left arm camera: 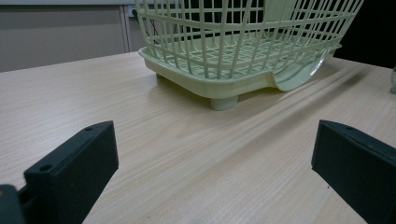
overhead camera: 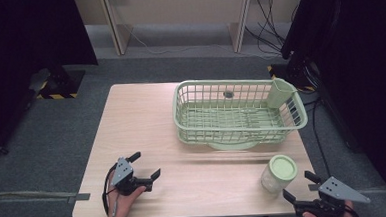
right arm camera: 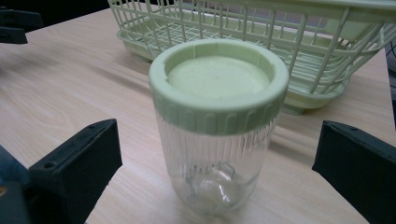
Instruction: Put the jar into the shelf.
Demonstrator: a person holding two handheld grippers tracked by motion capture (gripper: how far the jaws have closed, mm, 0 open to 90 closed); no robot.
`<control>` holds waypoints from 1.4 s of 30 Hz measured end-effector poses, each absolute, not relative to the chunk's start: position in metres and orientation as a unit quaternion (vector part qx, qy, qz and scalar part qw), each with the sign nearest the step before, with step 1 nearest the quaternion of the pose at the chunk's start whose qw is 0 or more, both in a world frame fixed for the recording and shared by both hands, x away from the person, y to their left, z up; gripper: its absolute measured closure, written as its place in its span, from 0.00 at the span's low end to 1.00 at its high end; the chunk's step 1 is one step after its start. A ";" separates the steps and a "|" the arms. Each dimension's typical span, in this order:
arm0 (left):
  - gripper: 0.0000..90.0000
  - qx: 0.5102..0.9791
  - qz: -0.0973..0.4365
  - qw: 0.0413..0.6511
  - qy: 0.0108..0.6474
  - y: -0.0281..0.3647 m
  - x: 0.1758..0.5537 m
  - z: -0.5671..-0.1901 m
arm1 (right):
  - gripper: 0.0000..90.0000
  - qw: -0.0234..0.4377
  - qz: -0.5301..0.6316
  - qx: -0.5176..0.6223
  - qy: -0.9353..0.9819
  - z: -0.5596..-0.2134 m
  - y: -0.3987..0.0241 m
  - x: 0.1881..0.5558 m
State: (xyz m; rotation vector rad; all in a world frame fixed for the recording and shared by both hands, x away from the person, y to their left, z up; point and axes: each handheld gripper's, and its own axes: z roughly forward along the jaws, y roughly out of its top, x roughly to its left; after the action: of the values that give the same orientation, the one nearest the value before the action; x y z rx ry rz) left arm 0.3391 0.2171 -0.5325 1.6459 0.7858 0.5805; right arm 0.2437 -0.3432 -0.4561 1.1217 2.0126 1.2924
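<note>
1. Your jar (right arm camera: 217, 140) is clear ribbed glass or plastic, glossy; its lid (right arm camera: 218, 79) is matt pale green plastic with a ridged rim.
2. Your basket (overhead camera: 238, 111) is smooth pale green plastic, faintly shiny.
3. Your table (overhead camera: 146, 121) is light wood-grain, smooth, satin finish.
4. Your right gripper (right arm camera: 217, 172) has matt black plastic jaws; your left gripper (left arm camera: 215, 172) the same.

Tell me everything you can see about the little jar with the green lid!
The jar is clear and ribbed, looks like glass or plastic, and seems empty. Its pale green lid has a ridged edge and sits closed on top. It stands upright on the wooden table, near the front right corner, apart from the green basket behind it. The right gripper is open just before it, its fingers not touching.
</note>
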 end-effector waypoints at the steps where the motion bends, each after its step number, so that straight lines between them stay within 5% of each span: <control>1: 0.00 0.703 0.248 0.576 0.336 0.217 0.339 -0.532 | 0.01 0.247 0.474 0.411 0.739 -0.455 -0.342 0.247; 33: 0.00 0.703 0.249 0.575 0.336 0.217 0.339 -0.532 | 0.01 0.237 0.468 0.395 0.754 -0.454 -0.320 0.288; 42: 0.00 0.704 0.248 0.575 0.335 0.217 0.339 -0.532 | 0.09 0.228 0.466 0.392 0.760 -0.459 -0.316 0.297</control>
State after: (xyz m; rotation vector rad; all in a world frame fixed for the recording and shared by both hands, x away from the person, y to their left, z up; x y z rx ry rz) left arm 0.3391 0.2169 -0.5325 1.6482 0.7850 0.5816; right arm 0.2968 -0.3159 -0.4595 1.0789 2.0940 1.2829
